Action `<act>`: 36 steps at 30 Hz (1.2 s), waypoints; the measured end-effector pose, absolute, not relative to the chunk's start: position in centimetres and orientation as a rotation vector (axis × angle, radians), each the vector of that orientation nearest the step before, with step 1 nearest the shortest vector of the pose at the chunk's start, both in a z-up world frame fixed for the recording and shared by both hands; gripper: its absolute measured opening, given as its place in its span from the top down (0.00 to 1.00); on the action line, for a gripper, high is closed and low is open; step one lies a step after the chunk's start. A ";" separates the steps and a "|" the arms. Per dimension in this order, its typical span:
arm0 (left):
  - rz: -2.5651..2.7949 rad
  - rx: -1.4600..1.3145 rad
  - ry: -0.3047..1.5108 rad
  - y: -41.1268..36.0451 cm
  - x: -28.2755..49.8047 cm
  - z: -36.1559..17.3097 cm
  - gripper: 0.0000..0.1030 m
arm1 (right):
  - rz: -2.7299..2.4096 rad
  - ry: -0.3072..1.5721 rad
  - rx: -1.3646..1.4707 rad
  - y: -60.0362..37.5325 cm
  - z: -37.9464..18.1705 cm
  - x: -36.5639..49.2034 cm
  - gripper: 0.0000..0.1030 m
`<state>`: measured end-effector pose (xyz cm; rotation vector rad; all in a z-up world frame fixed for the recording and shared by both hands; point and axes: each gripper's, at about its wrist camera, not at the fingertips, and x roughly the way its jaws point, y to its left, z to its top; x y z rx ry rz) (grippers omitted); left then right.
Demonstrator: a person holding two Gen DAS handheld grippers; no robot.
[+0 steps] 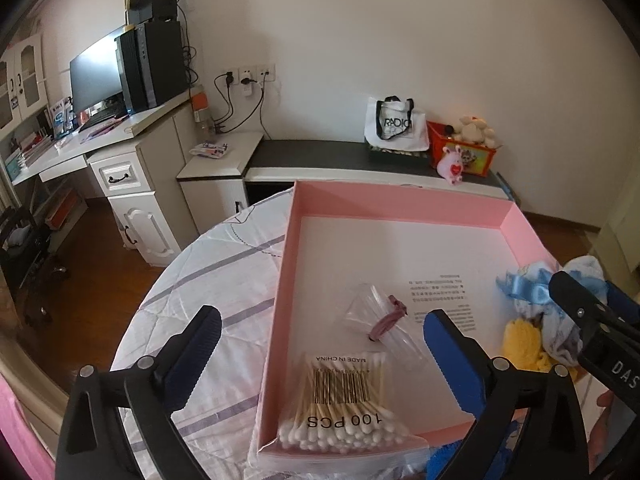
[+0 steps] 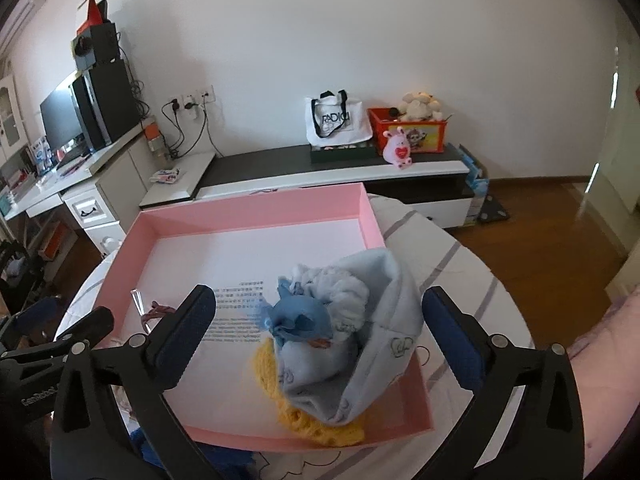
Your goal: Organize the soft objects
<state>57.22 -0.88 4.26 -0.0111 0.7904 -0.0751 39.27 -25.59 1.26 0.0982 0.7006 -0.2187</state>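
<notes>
- Hovering just short of the near rim of the shallow pink cardboard box (image 2: 256, 206), the right gripper (image 2: 318, 322) has its jaws spread wide with nothing clamped; the bundle of pale blue fleece baby clothing (image 2: 360, 344) sits in the gap but neither pad presses on it.
- That bundle lies dead ahead of the right jaws, its long side running from the near right corner of the box up and away, with a yellow knitted piece (image 2: 280, 396) poking out beneath it.
- The left gripper (image 1: 320, 354) is likewise wide open and empty, straddling the left wall of the box.
- A clear zip bag of cotton swabs (image 1: 336, 404) lies between and below the left jaws, overhanging the near rim.
- Just beyond it rests a small clear bag with a pink hair tie (image 1: 386, 320).
- For the clothing, the right hand looks much nearer; for the swabs, the left.
</notes>
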 end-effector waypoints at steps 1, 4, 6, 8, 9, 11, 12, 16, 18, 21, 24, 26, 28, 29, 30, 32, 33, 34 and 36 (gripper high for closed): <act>-0.078 -0.009 0.787 -0.9 56.9 4.1 0.02 | -0.221 0.702 0.098 -25.6 1.3 39.3 0.00; -0.075 0.008 0.774 -1.0 55.2 3.5 0.02 | -0.219 0.709 0.112 -25.8 1.3 39.2 0.00; -0.073 0.018 0.768 -1.2 53.5 2.9 0.02 | -0.218 0.712 0.119 -25.9 1.4 39.2 0.00; -0.079 0.018 0.768 -1.2 51.7 2.6 0.02 | -0.216 0.714 0.121 -26.0 1.4 39.0 0.00; -0.083 0.018 0.766 -1.2 51.6 2.6 0.02 | -0.215 0.713 0.122 -26.0 1.4 38.9 0.00; -0.088 0.017 0.760 -0.4 50.0 2.9 0.02 | -0.214 0.713 0.122 -26.0 1.4 38.8 0.00; -0.089 0.017 0.758 -0.3 49.8 3.0 0.02 | -0.213 0.713 0.122 -26.0 1.4 38.6 0.00; -0.088 0.015 0.749 0.3 48.8 3.3 0.02 | -0.208 0.708 0.120 -25.8 1.7 38.2 0.00; -0.090 0.016 0.750 0.4 48.4 3.6 0.01 | -0.202 0.705 0.117 -25.6 1.9 37.8 0.00; -0.084 0.026 0.746 0.4 47.5 3.8 0.01 | -0.200 0.703 0.112 -25.4 2.2 37.3 0.00; -0.087 0.022 0.745 0.4 46.5 4.0 0.01 | -0.200 0.700 0.108 -25.1 2.4 36.5 0.00; -0.086 0.022 0.743 0.5 45.8 4.3 0.01 | -0.201 0.695 0.107 -25.1 2.7 35.9 0.00; -0.084 0.021 0.740 0.5 45.0 4.4 0.01 | -0.201 0.691 0.106 -25.0 2.9 35.2 0.00; -0.084 0.019 0.738 0.6 44.5 4.5 0.01 | -0.201 0.689 0.105 -25.0 3.0 34.9 0.00; -0.083 0.017 0.736 0.6 44.0 4.7 0.01 | -0.201 0.687 0.105 -25.0 3.2 34.6 0.00; -0.081 0.014 0.729 0.8 42.9 5.0 0.01 | -0.199 0.683 0.103 -24.9 3.4 33.9 0.00; -0.080 0.012 0.726 0.9 42.3 5.1 0.01 | -0.198 0.682 0.101 -24.7 3.5 33.4 0.00; -0.078 0.012 0.723 0.9 41.8 5.2 0.01 | -0.196 0.681 0.099 -24.7 3.6 33.1 0.00; -0.076 0.011 0.718 0.9 40.5 5.5 0.01 | -0.192 0.679 0.096 -24.5 3.7 32.3 0.00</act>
